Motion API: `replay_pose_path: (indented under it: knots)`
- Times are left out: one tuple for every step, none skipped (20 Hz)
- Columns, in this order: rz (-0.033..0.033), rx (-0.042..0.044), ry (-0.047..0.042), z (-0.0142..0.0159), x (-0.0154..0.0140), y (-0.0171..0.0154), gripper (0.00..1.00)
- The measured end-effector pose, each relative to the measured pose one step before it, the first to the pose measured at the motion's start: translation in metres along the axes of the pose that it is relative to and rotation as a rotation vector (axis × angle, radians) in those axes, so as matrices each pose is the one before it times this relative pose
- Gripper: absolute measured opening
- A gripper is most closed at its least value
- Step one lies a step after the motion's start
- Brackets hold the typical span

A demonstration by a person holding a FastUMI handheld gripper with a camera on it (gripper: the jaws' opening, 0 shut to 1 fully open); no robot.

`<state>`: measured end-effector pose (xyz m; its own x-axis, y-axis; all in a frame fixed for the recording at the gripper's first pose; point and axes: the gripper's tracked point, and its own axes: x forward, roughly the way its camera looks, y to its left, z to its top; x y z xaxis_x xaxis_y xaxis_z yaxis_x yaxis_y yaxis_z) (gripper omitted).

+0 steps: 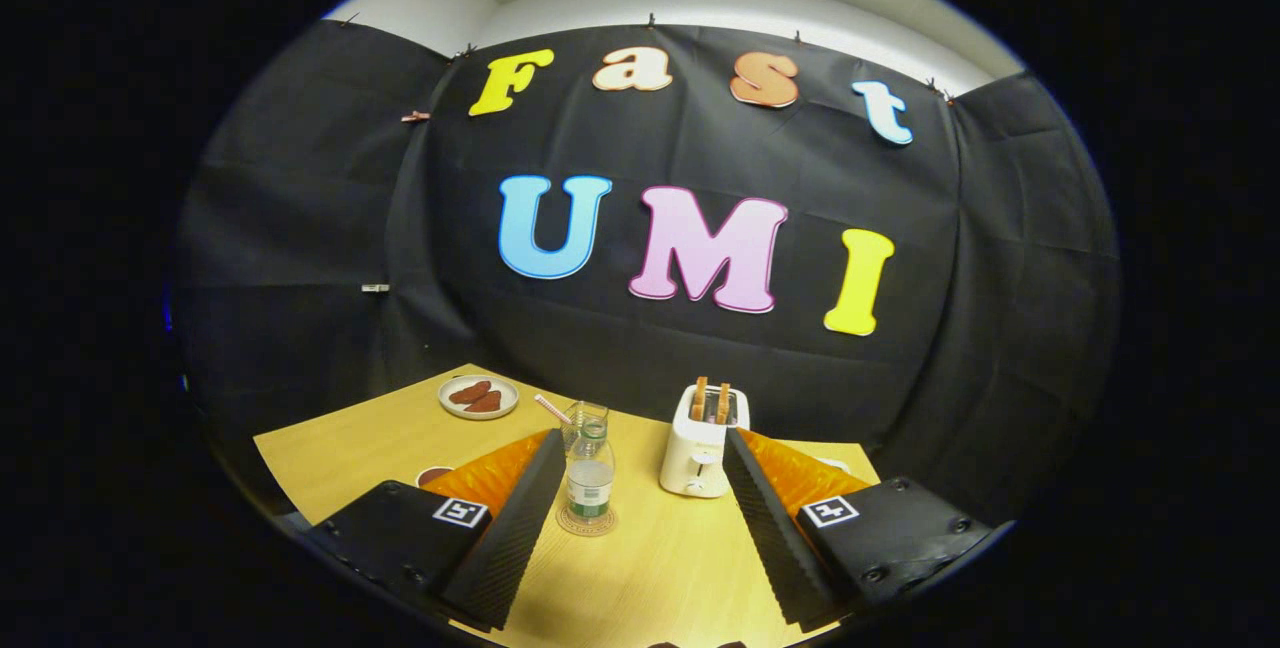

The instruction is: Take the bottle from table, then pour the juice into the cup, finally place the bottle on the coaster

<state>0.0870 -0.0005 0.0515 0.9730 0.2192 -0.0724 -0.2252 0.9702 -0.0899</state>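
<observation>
Your gripper (640, 498) hangs above the table (380, 443), fingers spread wide and holding nothing. The bottle (590, 478) stands upright on the coaster (587, 524) between the fingers, close by the left one at about 11 o'clock from the gap's middle; the cup (583, 418), with a straw in it, sits just behind the bottle at 12. Toaster (700, 443) at 1 o'clock beside the right finger, plate (478, 396) well off at 10.
</observation>
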Motion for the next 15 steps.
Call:
replay_pose_path:
  knots:
    - [-0.03025,0.02619,-0.00530,0.00610,-0.01006,-0.00488,0.97]
    - [-0.02265,0.02382,-0.00590,0.00424,-0.00966,-0.00231,0.98]
    - [-0.02370,0.01744,-0.00544,0.00398,-0.01023,-0.00297,0.98]
    - [-0.02125,0.00861,-0.00471,0.00194,-0.00863,-0.00320,0.98]
    - [-0.02023,0.00532,-0.00756,0.00201,-0.00808,-0.00514,0.98]
    - [-0.00901,0.00980,-0.01257,0.00425,-0.00884,-0.00233,0.98]
    - [0.00199,0.00828,-0.00853,0.00322,-0.00605,0.00040,0.97]
    - [-0.00585,0.00361,-0.01070,0.00193,-0.00411,-0.00249,0.97]
    - [-0.01322,-0.00294,-0.00417,0.00065,-0.00119,-0.00463,0.97]
    - [-0.01125,-0.00145,0.00595,-0.00104,-0.00164,-0.00489,0.97]
    - [-0.00271,0.00165,0.00466,-0.00014,-0.00075,-0.00158,0.97]
    - [-0.00321,0.00221,-0.00009,0.00117,0.00110,-0.00113,0.97]
    - [-0.00219,-0.00124,-0.00361,0.00258,0.00106,-0.00277,0.98]
    - [-0.00525,-0.00505,-0.00885,0.00238,0.00161,-0.00436,0.97]
    - [-0.00563,-0.00806,-0.00779,0.00248,0.00346,-0.00520,0.97]
